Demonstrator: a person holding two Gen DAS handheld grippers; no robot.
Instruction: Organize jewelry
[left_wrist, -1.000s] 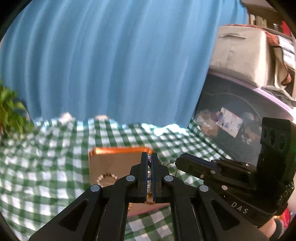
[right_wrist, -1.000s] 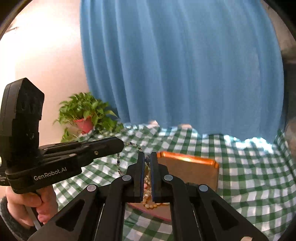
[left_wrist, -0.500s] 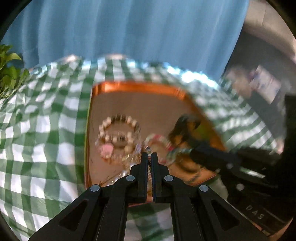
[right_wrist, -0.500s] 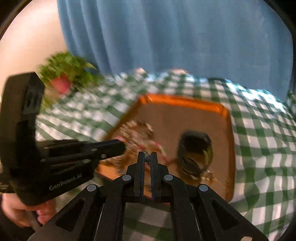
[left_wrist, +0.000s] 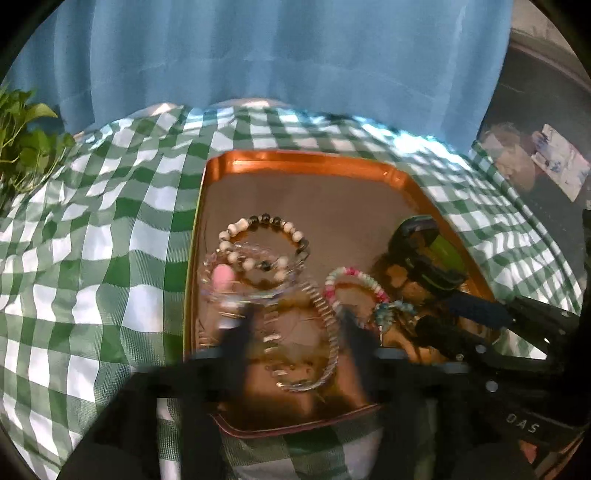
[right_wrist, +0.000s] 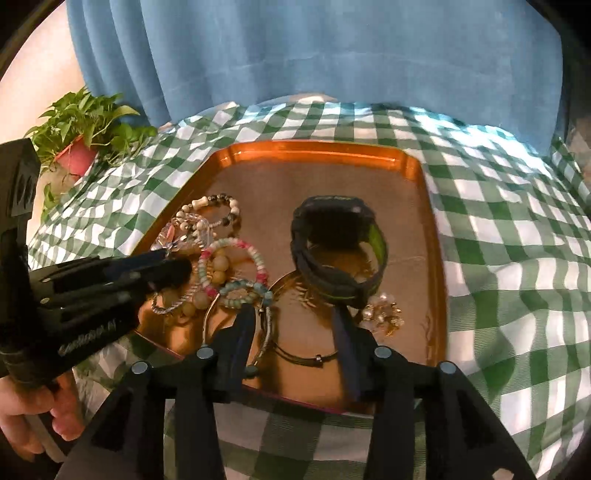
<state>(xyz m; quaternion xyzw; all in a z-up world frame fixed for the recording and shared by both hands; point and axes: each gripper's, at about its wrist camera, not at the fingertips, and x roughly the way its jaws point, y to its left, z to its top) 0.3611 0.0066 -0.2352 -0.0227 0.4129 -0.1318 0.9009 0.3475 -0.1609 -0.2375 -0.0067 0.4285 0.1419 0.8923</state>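
- Left wrist view: the left tongs (left_wrist: 295, 325) angle down over the near end of the copper tray (left_wrist: 303, 160), jaws just spread apart and blurred, nothing clamped.
- Right tongs (right_wrist: 295, 321) likewise tilt down, jaws just opened, empty.
- Beaded bracelets (right_wrist: 232, 266) lie piled at the tray's left.
- Only the right wrist view shows the black watch (right_wrist: 338, 251) whole.

A green-and-white checked cloth (right_wrist: 509, 236) covers the tabletop, a blue curtain (right_wrist: 295, 48) hangs behind, and a potted plant (right_wrist: 83, 134) stands at its far left corner.
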